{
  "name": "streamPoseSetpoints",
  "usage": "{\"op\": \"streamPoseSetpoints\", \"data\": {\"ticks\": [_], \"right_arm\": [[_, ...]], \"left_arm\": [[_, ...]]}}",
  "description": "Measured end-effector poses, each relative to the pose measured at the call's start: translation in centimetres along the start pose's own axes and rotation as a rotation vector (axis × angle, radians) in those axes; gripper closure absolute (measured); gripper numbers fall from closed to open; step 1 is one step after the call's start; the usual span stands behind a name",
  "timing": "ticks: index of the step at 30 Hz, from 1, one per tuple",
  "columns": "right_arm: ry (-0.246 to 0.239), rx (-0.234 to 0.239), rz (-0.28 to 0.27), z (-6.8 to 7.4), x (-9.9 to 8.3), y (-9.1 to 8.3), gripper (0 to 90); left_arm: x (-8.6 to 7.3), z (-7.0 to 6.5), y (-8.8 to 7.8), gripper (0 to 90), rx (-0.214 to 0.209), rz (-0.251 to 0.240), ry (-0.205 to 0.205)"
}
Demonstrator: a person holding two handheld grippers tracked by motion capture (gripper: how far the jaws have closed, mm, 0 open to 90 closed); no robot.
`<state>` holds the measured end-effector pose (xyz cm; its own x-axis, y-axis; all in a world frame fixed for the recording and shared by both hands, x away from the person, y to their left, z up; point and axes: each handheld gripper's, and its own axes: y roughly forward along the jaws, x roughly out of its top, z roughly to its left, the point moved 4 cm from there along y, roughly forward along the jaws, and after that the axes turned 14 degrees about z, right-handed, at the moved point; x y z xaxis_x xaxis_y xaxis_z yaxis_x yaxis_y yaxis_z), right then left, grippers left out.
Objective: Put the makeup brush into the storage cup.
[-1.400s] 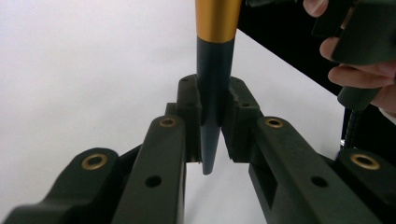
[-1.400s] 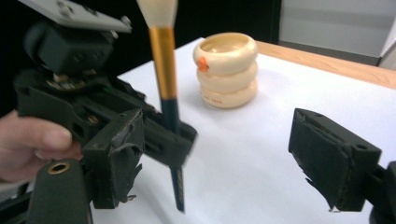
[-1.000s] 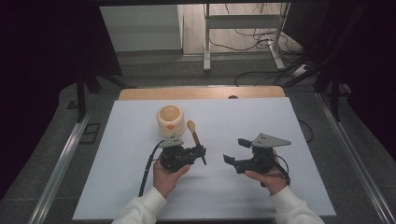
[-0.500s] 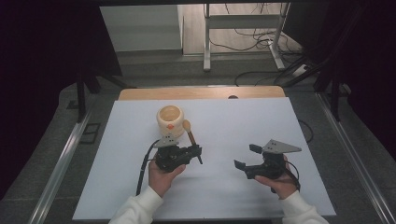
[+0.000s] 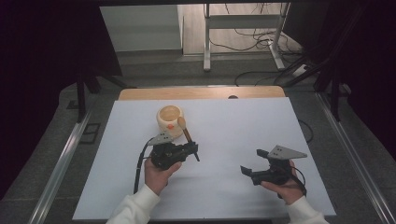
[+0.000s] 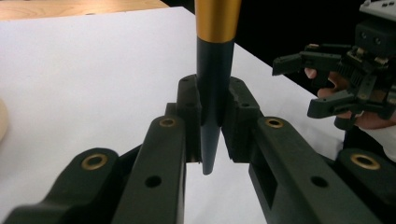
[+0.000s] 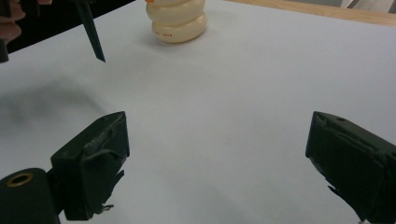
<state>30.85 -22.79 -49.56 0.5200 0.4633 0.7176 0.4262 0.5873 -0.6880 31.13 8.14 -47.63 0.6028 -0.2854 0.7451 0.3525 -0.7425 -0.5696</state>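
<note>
My left gripper [image 5: 194, 150] is shut on the dark handle of a brush [image 5: 187, 136] left of the table's middle. The brush has a gold ferrule [image 6: 217, 18] and a brown head that leans toward a cream ribbed cup [image 5: 169, 120] just behind it. In the left gripper view the pads [image 6: 189, 109] clamp the handle [image 6: 214, 79], whose pointed end hangs below them. My right gripper [image 5: 251, 161] hovers low at the front right. Its jaws have just been opening, stand wide apart [image 7: 219, 154], and have nothing between them. The cup [image 7: 180, 21] lies far ahead of them.
A white sheet [image 5: 243, 121] covers the table, with a wooden strip [image 5: 201, 92] along its far edge. Metal rails run down both sides. Cables and a stand's legs lie on the floor beyond the table.
The right gripper has moved right and toward the front edge, away from the left gripper, and its jaws stand a little wider. The left hand with the brush has barely shifted.
</note>
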Motion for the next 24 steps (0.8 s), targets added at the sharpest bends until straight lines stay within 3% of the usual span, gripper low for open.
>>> {"op": "streamPoseSetpoints", "data": {"ticks": [24], "right_arm": [[0.036, -0.031, 0.031, -1.3, -2.4, -0.6, 6.4]], "left_arm": [[0.7, 0.4, -0.9, 79.0, 0.012, -0.013, 0.004]]}}
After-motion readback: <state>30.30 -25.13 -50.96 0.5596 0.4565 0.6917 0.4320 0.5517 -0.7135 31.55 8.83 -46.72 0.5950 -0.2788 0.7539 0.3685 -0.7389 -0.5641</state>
